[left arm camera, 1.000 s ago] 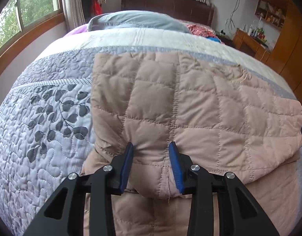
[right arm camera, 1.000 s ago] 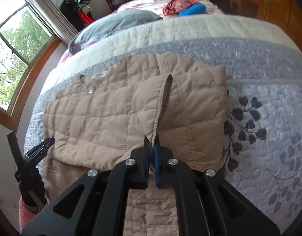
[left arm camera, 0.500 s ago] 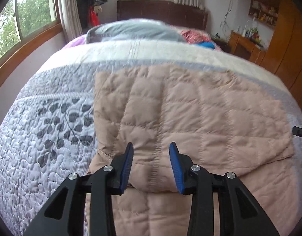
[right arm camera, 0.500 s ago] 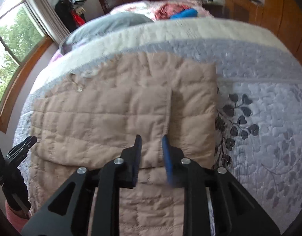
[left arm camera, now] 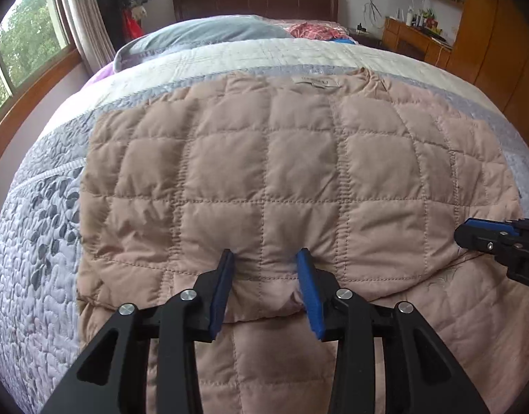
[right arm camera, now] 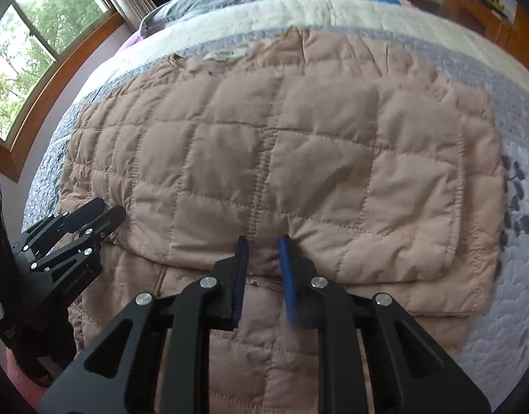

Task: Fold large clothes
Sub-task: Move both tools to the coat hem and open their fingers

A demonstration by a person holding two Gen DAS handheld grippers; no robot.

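A beige quilted jacket (left arm camera: 281, 179) lies spread on the bed with both sleeves folded across its body; it also shows in the right wrist view (right arm camera: 281, 158). My left gripper (left arm camera: 266, 258) is open, its jaws either side of the folded sleeve's near edge, holding nothing. My right gripper (right arm camera: 264, 241) is open over the near edge of the folded layer, empty. Each gripper shows in the other's view, the right one at the right edge (left arm camera: 485, 234), the left one at the left edge (right arm camera: 88, 214).
The bed has a grey-lilac quilted cover (left arm camera: 33, 234) with a leaf pattern. A grey pillow (left arm camera: 209, 34) and red and blue clothes (left arm camera: 312, 29) lie near the dark headboard. Windows are on the left, wooden cabinets (left arm camera: 481, 34) on the right.
My right gripper opened and let go of the sleeve, which now lies flat on the jacket. Both grippers moved closer over the jacket's near edge.
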